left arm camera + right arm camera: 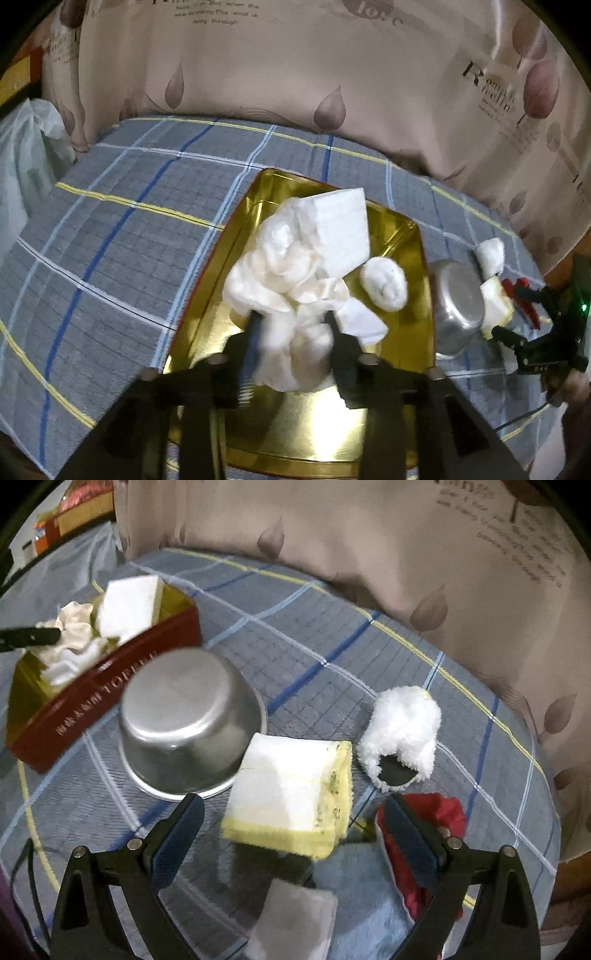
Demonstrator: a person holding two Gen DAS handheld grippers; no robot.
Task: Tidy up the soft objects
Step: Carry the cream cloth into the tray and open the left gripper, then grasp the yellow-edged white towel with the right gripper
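A: From the left wrist, the left gripper has its fingers either side of the crumpled white cloth inside the gold tin. Whether they pinch it or have just let go, I cannot tell; there is blur.

B: If releasing, I'd lift straight up. The white foam block and fluffy roll crowd the far end, and the tin's walls are close.

A: From the right wrist, the right gripper stands wide apart, empty, over the yellow-backed sponge.

B: Close across its flat faces. The upturned steel bowl touches its left edge; the red cloth and white fluffy mitt sit right. Open bedspread lies beyond.
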